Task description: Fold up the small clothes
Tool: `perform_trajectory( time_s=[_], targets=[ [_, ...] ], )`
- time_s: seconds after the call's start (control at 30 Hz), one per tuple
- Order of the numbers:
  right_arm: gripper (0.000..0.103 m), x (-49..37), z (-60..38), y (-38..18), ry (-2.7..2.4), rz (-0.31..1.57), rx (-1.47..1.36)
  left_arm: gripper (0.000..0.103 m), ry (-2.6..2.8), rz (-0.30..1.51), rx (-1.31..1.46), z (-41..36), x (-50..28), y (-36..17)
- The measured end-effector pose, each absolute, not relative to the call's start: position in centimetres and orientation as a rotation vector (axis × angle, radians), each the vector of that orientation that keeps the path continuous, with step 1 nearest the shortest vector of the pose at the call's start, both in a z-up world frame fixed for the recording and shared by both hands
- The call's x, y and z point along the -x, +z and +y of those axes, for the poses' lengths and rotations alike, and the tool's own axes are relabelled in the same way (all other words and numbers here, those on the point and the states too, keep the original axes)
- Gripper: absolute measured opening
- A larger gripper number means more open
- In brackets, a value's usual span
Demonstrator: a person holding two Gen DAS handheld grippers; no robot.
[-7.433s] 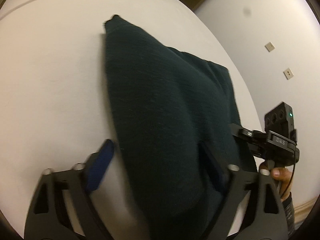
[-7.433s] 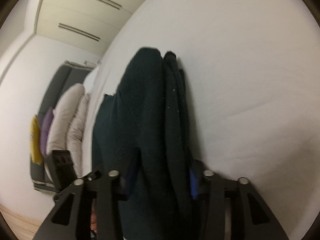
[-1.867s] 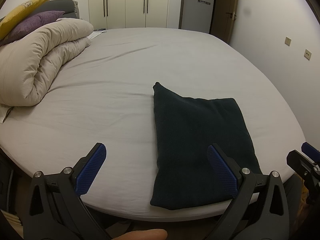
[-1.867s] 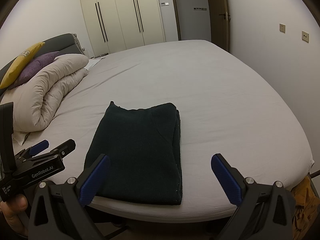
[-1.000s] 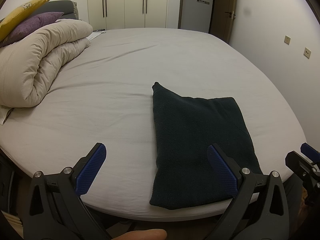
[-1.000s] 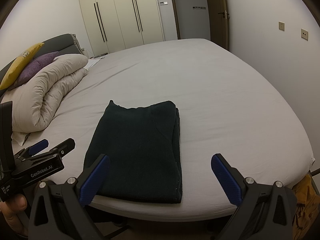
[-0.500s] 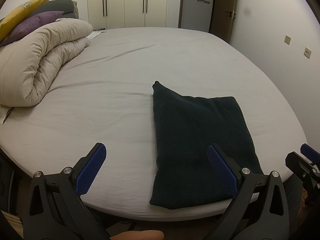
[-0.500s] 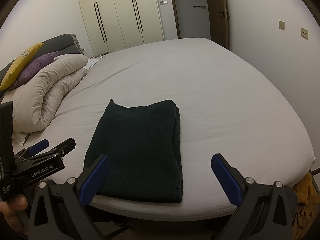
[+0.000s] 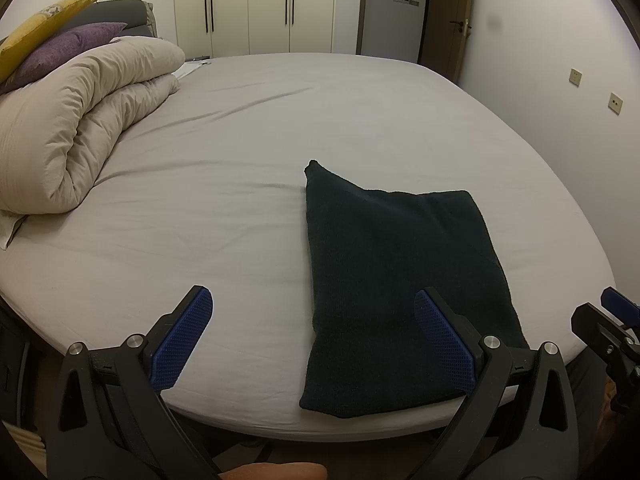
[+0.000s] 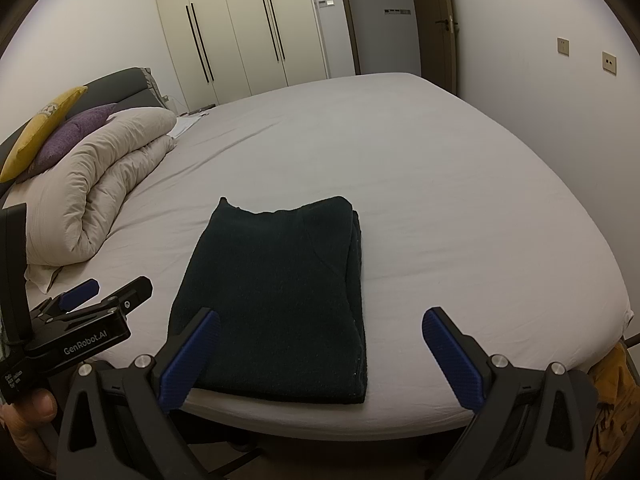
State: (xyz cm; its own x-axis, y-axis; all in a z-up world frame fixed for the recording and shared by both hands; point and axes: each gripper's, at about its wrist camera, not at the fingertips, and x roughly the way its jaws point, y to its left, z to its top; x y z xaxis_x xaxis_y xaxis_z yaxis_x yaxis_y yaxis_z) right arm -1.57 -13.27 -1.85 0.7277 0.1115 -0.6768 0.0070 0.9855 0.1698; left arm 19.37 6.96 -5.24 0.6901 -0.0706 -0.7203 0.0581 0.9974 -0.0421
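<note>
A dark green knitted garment [image 9: 396, 276] lies folded into a flat rectangle at the near edge of the grey bed [image 9: 280, 128]; it also shows in the right wrist view [image 10: 280, 292]. My left gripper [image 9: 314, 336] is open and empty, held back from the bed's edge, left of the garment. My right gripper [image 10: 320, 354] is open and empty, held back from the edge in front of the garment. The left gripper also shows at the left of the right wrist view [image 10: 100, 300].
A rolled beige duvet [image 9: 76, 128] with purple and yellow pillows [image 9: 60, 46] lies at the bed's left. Wardrobes [image 10: 248, 32] and a door [image 10: 444, 24] stand behind. A white wall is at the right. Yellow cloth [image 10: 612, 396] hangs below the bed's right corner.
Seconds ago both grippers were shut on the garment up close; now both are open and drawn back from the bed. Over the last second nothing has visibly moved.
</note>
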Motion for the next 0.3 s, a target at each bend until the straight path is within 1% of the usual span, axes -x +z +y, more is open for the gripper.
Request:
perform_trajectory(
  time_s=[0.3],
  targets=[
    [0.103,1.55,-13.3,-1.89,0.058,0.756,-0.166,0.103,-0.078,0.806,0.011,7.27,-19.33,-5.46]
  ],
)
